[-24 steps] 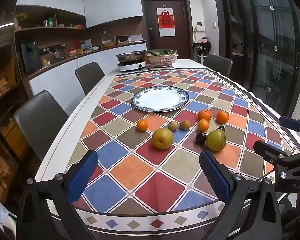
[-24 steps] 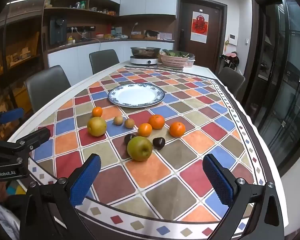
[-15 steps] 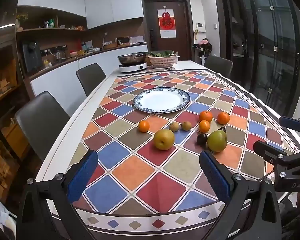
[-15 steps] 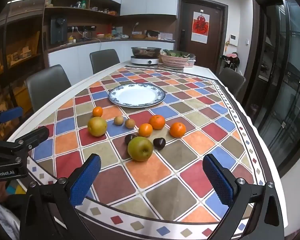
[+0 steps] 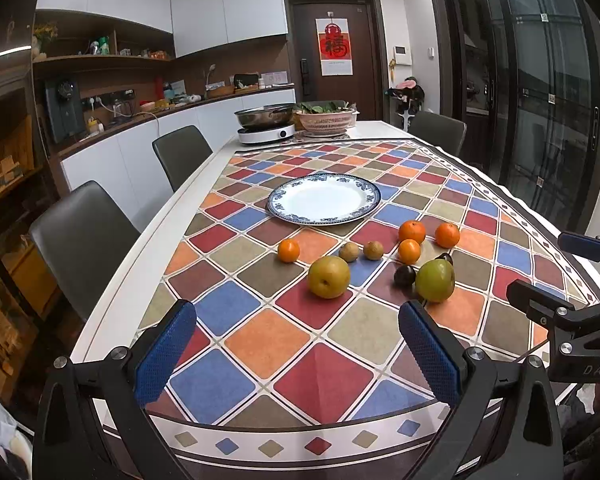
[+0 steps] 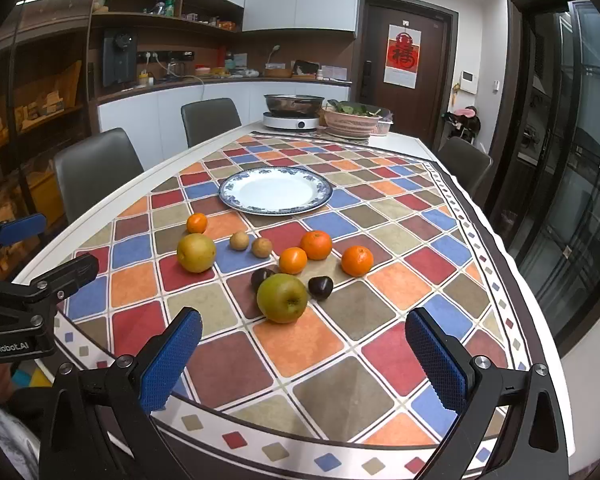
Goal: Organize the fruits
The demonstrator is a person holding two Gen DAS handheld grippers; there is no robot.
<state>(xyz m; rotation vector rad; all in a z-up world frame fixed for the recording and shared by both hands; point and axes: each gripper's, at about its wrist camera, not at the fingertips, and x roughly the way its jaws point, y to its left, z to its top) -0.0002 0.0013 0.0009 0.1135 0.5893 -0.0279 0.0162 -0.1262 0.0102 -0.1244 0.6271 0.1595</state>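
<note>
Fruit lies loose on a checkered tablecloth before an empty blue-rimmed white plate. A yellow pear, a green apple, several small oranges, two small brown fruits and two dark plums are there. My left gripper is open and empty over the near table edge, short of the pear. My right gripper is open and empty, short of the apple.
A hotplate with a steel pot and a pink basket of greens stand at the far end of the table. Grey chairs line the left side and far end. Glass doors are on the right.
The left gripper has tilted or risen slightly, so the fruit sits a little lower in its view. The right view is almost unchanged. Both stay open.
</note>
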